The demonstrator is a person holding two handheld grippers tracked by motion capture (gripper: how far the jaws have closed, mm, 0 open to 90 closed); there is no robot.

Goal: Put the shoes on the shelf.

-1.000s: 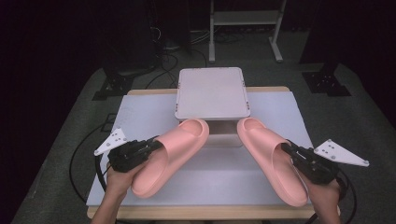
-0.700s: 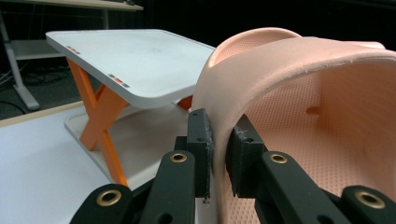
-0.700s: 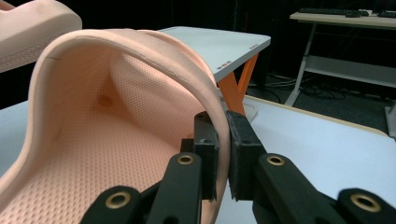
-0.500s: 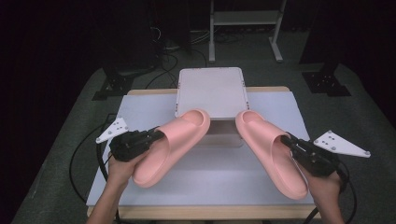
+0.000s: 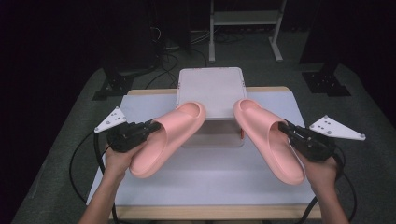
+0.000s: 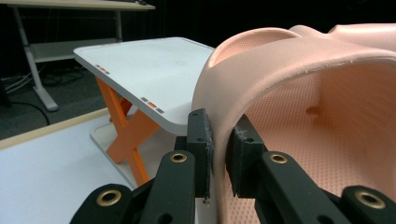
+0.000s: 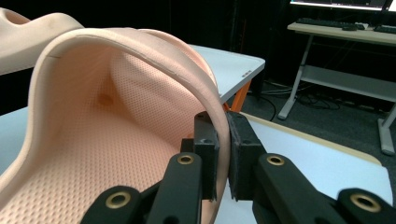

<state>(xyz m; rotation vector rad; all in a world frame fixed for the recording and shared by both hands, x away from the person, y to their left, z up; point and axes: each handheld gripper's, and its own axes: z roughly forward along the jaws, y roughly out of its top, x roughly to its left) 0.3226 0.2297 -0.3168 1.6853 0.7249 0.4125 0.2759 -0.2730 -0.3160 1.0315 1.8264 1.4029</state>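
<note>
**Two pink slippers held by their straps, toes over a white stand**

High view: the left gripper (image 5: 152, 127) clamps the outer edge of the left slipper (image 5: 168, 137); the right gripper (image 5: 284, 127) does the same on the right slipper (image 5: 271, 137); the jaw tips are small and dark here, hard to separate from the foam; both slippers are raised, toes pointing inward over the white stand (image 5: 212, 91), whose near edge they hide; whether the toes touch it cannot be told; the table (image 5: 210, 186) carries a pale sheet.

Left gripper view: the left gripper (image 6: 218, 151) has its jaws closed on the slipper's strap edge (image 6: 205, 100), one pad outside, one inside; the strap arches up and right, cut off by the frame; its inner face is finely dimpled, its outer face smooth and matte; the stand (image 6: 154, 70) sits beyond on orange crossed legs (image 6: 128, 135).

Right gripper view: the right gripper (image 7: 223, 156) pinches the matching strap edge (image 7: 219, 116); the same dimpled foam curves away left; the other slipper (image 7: 32, 32) shows partly at top left.
</note>
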